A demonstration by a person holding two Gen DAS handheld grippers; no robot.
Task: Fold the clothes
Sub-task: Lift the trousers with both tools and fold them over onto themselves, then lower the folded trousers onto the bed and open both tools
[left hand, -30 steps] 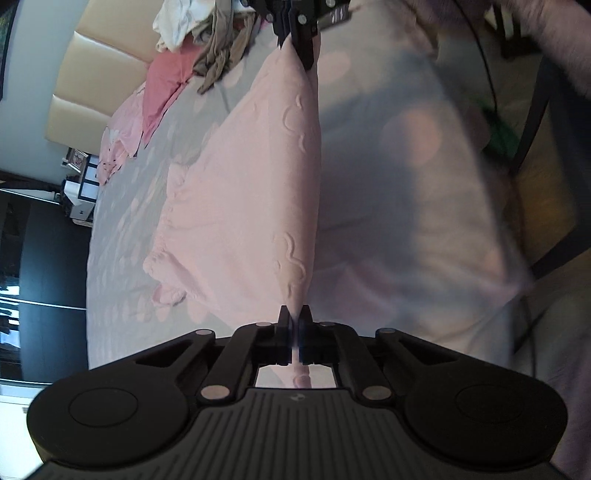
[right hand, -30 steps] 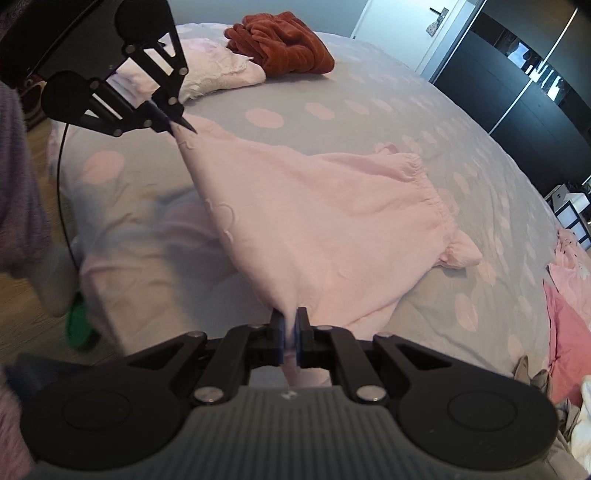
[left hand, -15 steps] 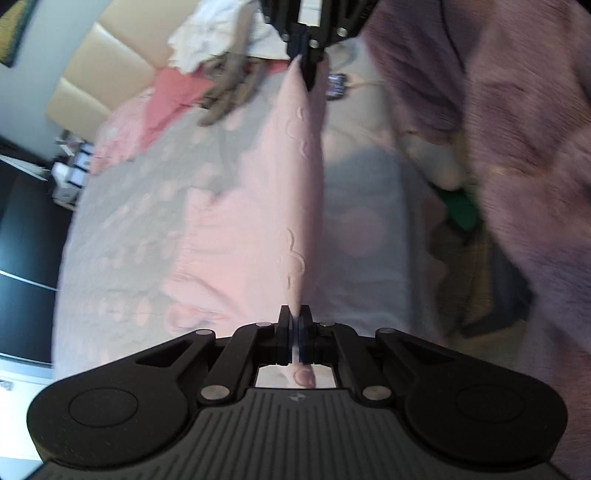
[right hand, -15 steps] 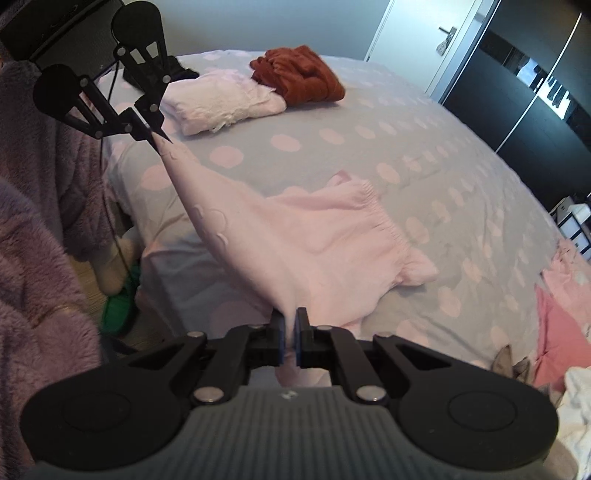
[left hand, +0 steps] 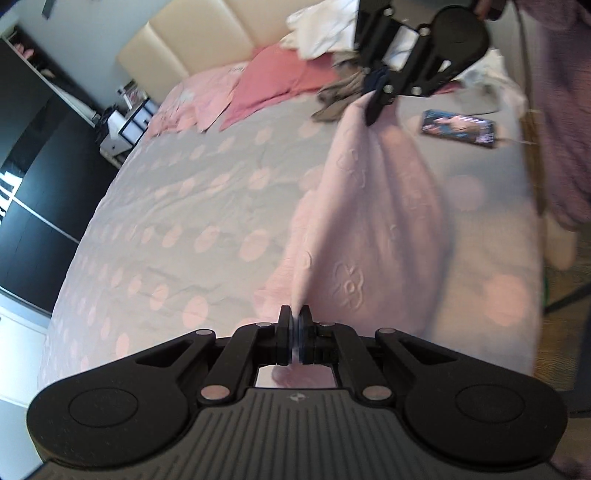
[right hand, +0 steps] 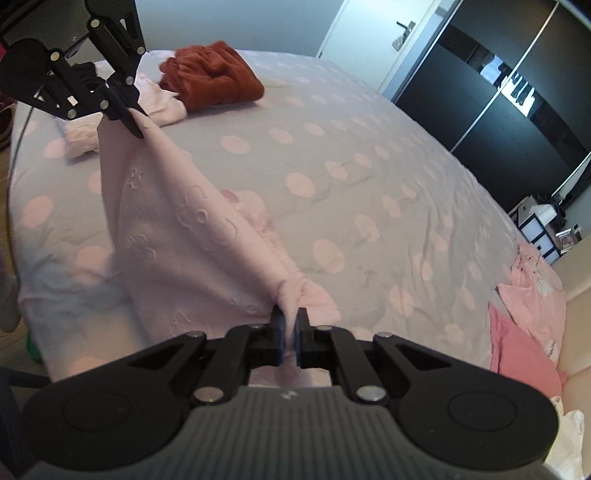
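**Over the near edge of the bed: one pink garment, held at two corners**

Item 1. Pale pink embossed garment [right hand: 177, 236], flower pattern pressed into the cloth. I hold it by one edge stretched between my two grippers, so the rest hangs down in a loose sheet and its gathered, ruffled hem [right hand: 269, 240] trails onto the bed cover [right hand: 369, 155]. Held this way, I judge, the cloth can straighten under its own weight before a fold is laid.

Item 2. Left gripper [left hand: 295, 317]: jaws closed on a corner of the garment, cloth pinched between the pads.

Item 3. Right gripper [right hand: 290, 321]: jaws closed on the opposite corner, a bunch of fabric between the fingers.

Item 4. Finished stock: a rust-red folded garment [right hand: 218, 77] and a pale folded piece [right hand: 162, 103] just beside it, at the far corner in the right wrist view.

Item 5. Unsorted pile of clothes [left hand: 332, 26] near the headboard [left hand: 207, 44], with pink pieces [left hand: 280, 81] spread in front of it; a dark flat packet [left hand: 458, 127] lies near the bed's side edge.

Room for moving: the dotted middle of the bed is bare and wide, the best place to lay the garment flat. The near edge of the mattress sits right under the hanging cloth, so a low sweep risks dragging it off the side.
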